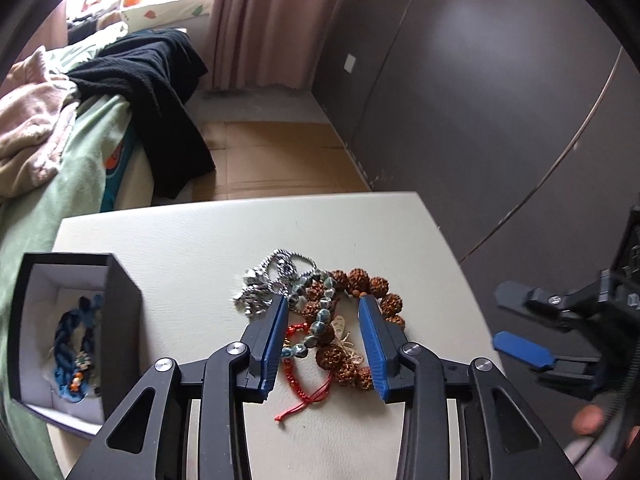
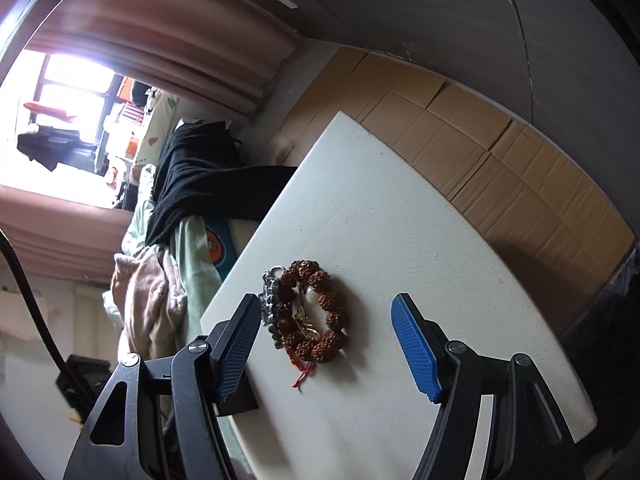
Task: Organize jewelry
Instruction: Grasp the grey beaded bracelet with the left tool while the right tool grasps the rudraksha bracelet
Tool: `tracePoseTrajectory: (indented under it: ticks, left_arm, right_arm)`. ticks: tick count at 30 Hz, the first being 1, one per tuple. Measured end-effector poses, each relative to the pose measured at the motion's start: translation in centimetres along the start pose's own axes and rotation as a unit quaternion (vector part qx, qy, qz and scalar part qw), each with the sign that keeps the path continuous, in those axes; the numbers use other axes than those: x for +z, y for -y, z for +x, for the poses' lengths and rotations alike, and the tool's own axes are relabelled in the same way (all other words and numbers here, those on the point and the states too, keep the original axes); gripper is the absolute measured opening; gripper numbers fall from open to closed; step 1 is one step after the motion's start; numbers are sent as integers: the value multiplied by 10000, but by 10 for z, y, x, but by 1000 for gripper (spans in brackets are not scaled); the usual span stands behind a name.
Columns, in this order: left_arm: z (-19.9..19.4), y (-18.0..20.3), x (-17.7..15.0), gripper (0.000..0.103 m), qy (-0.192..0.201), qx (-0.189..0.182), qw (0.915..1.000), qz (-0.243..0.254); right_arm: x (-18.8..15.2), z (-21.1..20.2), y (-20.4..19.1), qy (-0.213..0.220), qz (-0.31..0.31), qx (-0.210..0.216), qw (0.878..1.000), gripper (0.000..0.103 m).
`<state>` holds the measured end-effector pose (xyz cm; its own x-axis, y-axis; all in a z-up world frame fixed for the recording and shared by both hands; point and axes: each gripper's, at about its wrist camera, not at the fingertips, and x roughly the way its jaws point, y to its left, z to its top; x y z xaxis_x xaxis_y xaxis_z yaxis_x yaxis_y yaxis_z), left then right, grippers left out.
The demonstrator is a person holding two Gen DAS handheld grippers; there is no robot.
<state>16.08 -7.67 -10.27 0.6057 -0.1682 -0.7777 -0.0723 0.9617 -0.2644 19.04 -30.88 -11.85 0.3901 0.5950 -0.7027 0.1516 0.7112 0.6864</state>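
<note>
the left gripper, jaws apart, is straddling the tangled jewelry pile and risking dragging several pieces together, while the right gripper is hovering released.

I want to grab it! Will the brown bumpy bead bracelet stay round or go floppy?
Probably floppy: the brown bead bracelet is separate beads on a string. It may drag the tangled red cord along. Its bumpy beads likely grip well.

Pink curtains hang beside a dark grey wall, with flattened cardboard covering the floor. A bed holds a black garment. Daylight glares through the window.
</note>
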Motion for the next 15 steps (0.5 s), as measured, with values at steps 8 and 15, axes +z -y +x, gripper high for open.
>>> tracePoseTrajectory:
  ticks: [8, 15]
  left_arm:
    - [26, 3, -7, 36, -274, 199, 9992, 219]
    - [31, -3, -9, 10, -329, 162, 9992, 181]
  right_arm:
    - [-1, 4, -1, -78, 27, 28, 10000, 69]
    - [-4, 19, -7, -238, -117, -74, 9996, 69]
